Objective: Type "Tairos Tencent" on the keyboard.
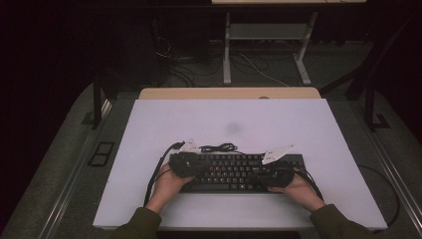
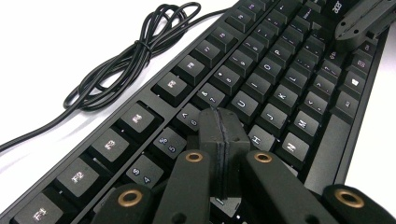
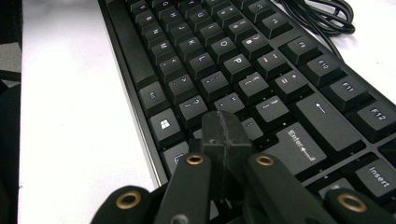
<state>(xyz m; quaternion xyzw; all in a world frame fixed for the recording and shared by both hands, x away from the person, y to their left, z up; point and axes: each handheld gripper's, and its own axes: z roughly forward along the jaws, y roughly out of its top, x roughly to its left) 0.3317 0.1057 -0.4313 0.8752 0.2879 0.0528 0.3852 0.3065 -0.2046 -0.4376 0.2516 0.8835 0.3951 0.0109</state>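
The black full-size plastic keyboard (image 1: 239,172) lies at the near middle of the white table top (image 1: 149,149), long axis left to right, with the left gripper (image 2: 223,135) and right gripper (image 3: 225,135) over its opposite ends, jaws pressed together, empty, pointing down onto the keys.

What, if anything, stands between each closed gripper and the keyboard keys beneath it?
Nothing visible does. The left gripper, jaws pressed together, sits right over the keys near G and H of the keyboard. The right gripper, also closed, hangs over the keys beside Enter. The coiled cable lies on the table behind the keyboard, off to the side.
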